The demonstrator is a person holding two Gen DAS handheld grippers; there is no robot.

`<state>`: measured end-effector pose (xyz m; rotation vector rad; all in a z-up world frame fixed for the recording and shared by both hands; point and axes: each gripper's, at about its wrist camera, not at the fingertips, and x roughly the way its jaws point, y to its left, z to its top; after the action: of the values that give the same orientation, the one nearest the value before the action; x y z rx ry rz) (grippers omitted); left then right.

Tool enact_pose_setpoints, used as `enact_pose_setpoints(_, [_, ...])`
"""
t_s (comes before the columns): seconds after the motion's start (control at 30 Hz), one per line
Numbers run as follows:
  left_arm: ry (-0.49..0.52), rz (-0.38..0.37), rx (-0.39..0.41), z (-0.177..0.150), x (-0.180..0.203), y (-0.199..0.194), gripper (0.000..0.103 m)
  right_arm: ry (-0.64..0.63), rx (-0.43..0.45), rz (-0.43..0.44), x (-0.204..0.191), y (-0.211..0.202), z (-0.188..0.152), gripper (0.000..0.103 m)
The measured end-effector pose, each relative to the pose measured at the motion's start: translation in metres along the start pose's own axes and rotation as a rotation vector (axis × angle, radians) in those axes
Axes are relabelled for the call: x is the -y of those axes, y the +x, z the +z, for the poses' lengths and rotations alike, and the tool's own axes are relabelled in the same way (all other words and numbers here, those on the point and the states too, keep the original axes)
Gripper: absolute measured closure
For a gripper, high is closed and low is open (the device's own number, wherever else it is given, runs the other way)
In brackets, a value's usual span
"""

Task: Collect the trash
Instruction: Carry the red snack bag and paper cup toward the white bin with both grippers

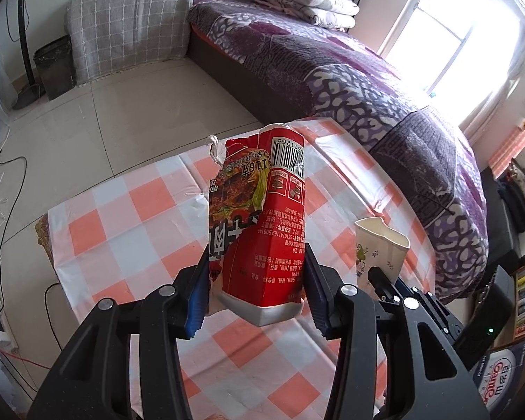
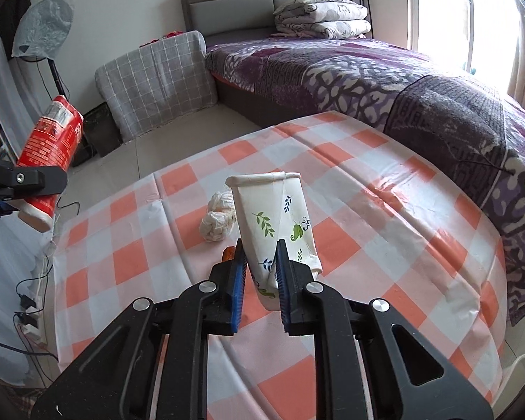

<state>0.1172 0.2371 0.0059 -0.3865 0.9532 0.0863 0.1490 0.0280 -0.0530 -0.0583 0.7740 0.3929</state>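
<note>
While both pieces of trash are already lifted off the checked orange-and-white desk [image 2: 385, 217], the job in hand is carrying them to a bin without letting either slip. The left hand-held gripper [image 1: 257, 280] is clamped on a torn red foil snack packet [image 1: 262, 217], gripped low near its silver seam, so it should be kept upright and moved smoothly. The right hand-held gripper [image 2: 260, 266] pinches a squashed white paper cup with green leaf print [image 2: 276, 224] near its base; a firm, steady squeeze suits such thin paper. Only the right wrist view shows 1 crumpled white tissue ball [image 2: 217, 220] left on the desk toward its far-left corner, with a small orange scrap [image 2: 228, 252] beside it. Only the left wrist view shows a likely target, the dark bin [image 1: 54, 66] on the floor.
</note>
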Motion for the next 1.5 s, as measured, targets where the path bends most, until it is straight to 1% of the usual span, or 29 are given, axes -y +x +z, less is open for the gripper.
enact_pose_setpoints(0.3, [0.053,-0.028,0.009,-0.009,0.03,-0.004,0.056,0.029,0.044,-0.036,0.019,-0.049,-0.002,0.087])
enact_pose_setpoints(0.53, [0.09,-0.042,0.007,-0.018,0.05,-0.003,0.056,0.076,0.055,-0.069,0.042,-0.082,-0.011,0.087])
enact_pose_setpoints(0.9, [0.155,-0.066,-0.006,-0.037,0.087,0.002,0.056,0.244,0.048,-0.146,0.095,-0.129,-0.033,0.087])
enact_pose_setpoints(1.17, [0.208,-0.077,-0.007,-0.052,0.117,0.008,0.056,0.366,0.06,-0.186,0.137,-0.149,-0.058,0.087])
enact_pose_setpoints(1.5, [0.275,-0.116,-0.003,-0.072,0.157,0.011,0.056,0.435,0.092,-0.236,0.171,-0.179,-0.07,0.086])
